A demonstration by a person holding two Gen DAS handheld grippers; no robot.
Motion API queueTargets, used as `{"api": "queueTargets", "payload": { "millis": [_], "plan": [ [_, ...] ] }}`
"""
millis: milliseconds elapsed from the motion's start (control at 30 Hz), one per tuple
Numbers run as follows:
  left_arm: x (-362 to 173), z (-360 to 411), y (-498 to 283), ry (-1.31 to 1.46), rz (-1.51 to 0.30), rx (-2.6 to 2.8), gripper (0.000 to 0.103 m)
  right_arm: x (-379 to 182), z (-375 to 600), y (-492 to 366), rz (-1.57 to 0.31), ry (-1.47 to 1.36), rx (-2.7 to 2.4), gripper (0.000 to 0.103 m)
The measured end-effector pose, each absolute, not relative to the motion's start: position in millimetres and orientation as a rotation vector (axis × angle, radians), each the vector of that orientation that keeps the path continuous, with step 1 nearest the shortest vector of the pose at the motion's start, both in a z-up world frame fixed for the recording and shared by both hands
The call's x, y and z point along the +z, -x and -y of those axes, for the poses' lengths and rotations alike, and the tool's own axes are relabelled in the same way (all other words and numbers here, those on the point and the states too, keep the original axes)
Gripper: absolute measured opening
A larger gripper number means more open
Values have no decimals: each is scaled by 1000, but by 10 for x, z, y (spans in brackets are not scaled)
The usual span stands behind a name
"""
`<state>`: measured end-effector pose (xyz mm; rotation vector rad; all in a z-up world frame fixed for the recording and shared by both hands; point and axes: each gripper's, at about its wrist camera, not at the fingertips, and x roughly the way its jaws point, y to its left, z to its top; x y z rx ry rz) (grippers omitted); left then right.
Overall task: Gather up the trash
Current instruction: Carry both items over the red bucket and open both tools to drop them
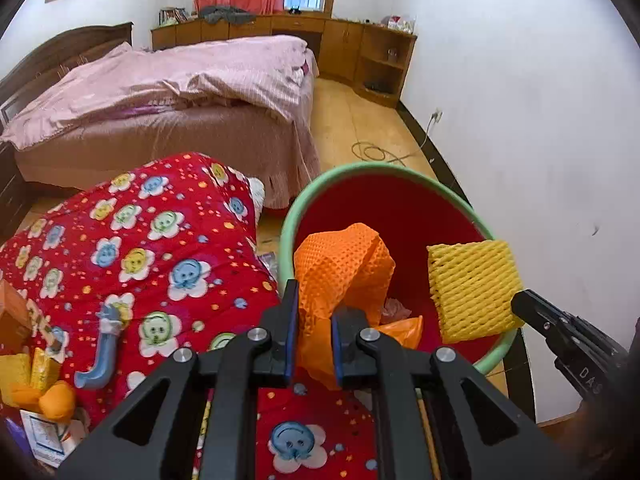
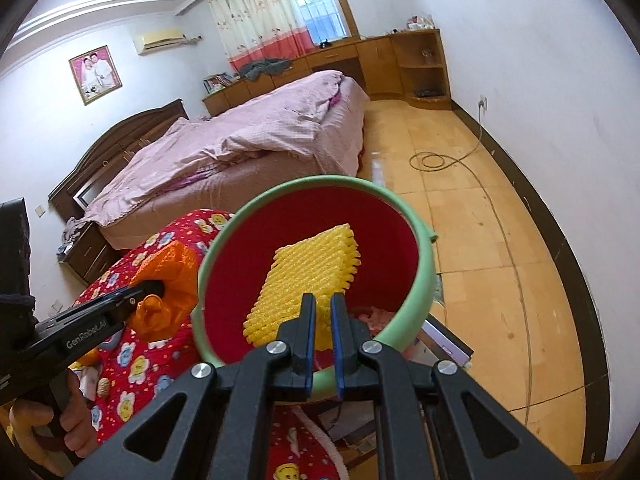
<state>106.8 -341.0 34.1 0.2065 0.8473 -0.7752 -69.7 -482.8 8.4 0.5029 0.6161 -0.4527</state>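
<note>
A trash bin (image 1: pixel 304 200) with a green rim and red inside stands on the floor beside a red cartoon quilt (image 1: pixel 160 248). My left gripper (image 1: pixel 314 308) is shut on an orange foam net (image 1: pixel 344 264) and holds it over the bin's near rim. My right gripper (image 2: pixel 323 308) is shut on a yellow foam net (image 2: pixel 308 276) and holds it over the bin's mouth (image 2: pixel 426 276). The yellow net (image 1: pixel 472 288) and right gripper also show in the left wrist view. Some pink and orange trash (image 1: pixel 400 320) lies inside the bin.
More trash lies on the quilt at the left: yellow and orange pieces (image 1: pixel 36 384), a blue toy figure (image 1: pixel 104 340), a paper box (image 1: pixel 44 432). A pink bed (image 1: pixel 168 100) stands behind. A cable (image 2: pixel 436 160) coils on the tiled floor. A white wall (image 1: pixel 520 120) is at the right.
</note>
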Motion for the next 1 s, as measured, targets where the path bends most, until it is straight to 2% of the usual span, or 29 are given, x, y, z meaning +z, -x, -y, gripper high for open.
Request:
{"api": "queueTargets", "payload": {
  "millis": [300,400,467,533,833,1000],
  "plan": [
    [174,3542,-1121,-247,-880,-781,13,-57,4955,625,-644,-534,-456,9],
    [174,3558,-1110,-248,-886,-788,26,-69,4953,578,-650,-543,-454,9],
    [175,3556,-1110,-243,-882,-785,42,-90,4971,568,-652,-550,-452,10],
    [180,3541,-1109,-232,-880,-787,48,-100,4980,558,-655,-561,-449,10],
    [264,3456,-1046,-192,-873,-805,49,-108,5015,578,-638,-591,-443,14],
    [358,3375,-975,-179,-857,-810,49,-79,4993,623,-621,-600,-435,23]
  ]
}}
